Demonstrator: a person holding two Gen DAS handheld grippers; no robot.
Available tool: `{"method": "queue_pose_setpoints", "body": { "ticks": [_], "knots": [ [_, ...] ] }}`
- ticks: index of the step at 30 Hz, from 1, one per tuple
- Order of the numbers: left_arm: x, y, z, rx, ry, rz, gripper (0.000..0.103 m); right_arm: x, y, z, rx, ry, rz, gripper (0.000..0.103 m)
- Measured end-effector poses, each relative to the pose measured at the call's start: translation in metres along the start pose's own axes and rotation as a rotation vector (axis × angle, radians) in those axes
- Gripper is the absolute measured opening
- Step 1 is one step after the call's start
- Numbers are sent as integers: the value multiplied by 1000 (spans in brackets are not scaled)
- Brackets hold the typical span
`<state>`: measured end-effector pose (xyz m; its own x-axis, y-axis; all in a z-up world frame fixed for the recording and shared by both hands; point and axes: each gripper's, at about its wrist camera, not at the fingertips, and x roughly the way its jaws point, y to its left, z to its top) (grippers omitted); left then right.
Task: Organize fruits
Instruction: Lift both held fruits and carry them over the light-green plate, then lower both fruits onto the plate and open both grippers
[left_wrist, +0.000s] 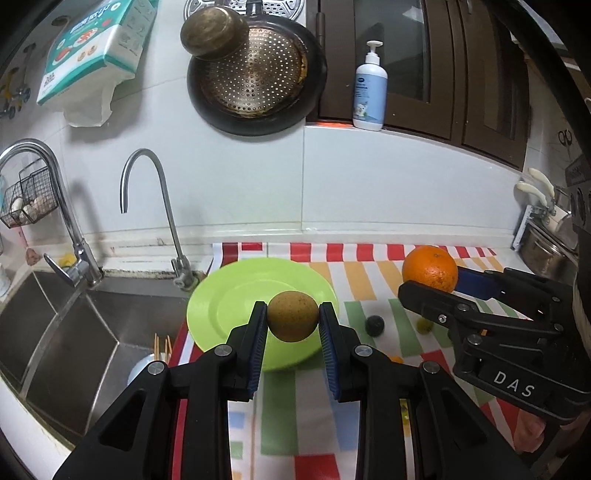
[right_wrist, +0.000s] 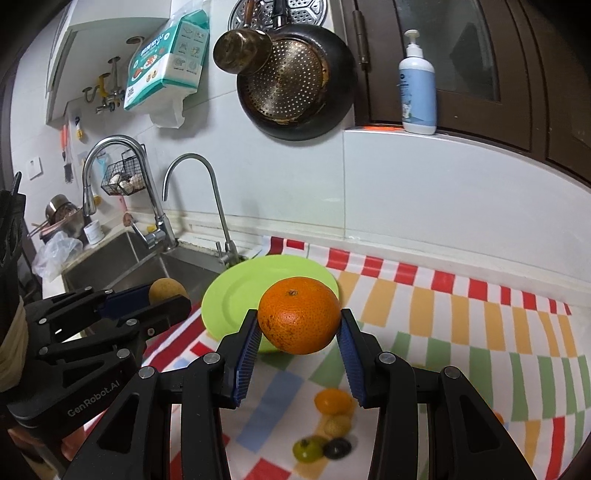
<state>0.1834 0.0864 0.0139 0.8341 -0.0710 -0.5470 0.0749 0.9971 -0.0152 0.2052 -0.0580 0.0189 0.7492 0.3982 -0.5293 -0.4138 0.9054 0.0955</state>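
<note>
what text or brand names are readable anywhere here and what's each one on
"DAS": white letters on the right claw body, seen from the left wrist view.
"GenRobot.AI": on the left claw body, seen from the right wrist view.
Paper towel pack on the wall: print too blurred to read.
Pump bottle label: too small to read.

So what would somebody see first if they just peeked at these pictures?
Probably the big orange, pinched in the right gripper and held up in front of the green plate. Next, the brown fruit squeezed in the left gripper, also above that plate beside the sink. Then the striped cloth with little fruits lying on it.
</note>
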Motion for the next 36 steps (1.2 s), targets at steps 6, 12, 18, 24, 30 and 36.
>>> {"method": "queue_pose_setpoints", "body": {
  "ticks": [6,12,18,24,30,36],
  "knots": [
    [20,16,12,-7,-7,14,28,29,0,16,8,22,16,43],
    [49,33,21,-2,11,29,28,67,3,30,-1,72,32,43],
    [88,55,28,-29,62,39,28,116,2,40,-15,149,51,43],
    [128,67,31,-32,124,28,28,162,1,46,-26,227,69,43],
    [160,73,27,-23,181,31,28,195,-1,45,-31,297,81,43],
    [182,80,20,-30,233,14,28,218,-3,42,-23,347,91,43]
  ]
}}
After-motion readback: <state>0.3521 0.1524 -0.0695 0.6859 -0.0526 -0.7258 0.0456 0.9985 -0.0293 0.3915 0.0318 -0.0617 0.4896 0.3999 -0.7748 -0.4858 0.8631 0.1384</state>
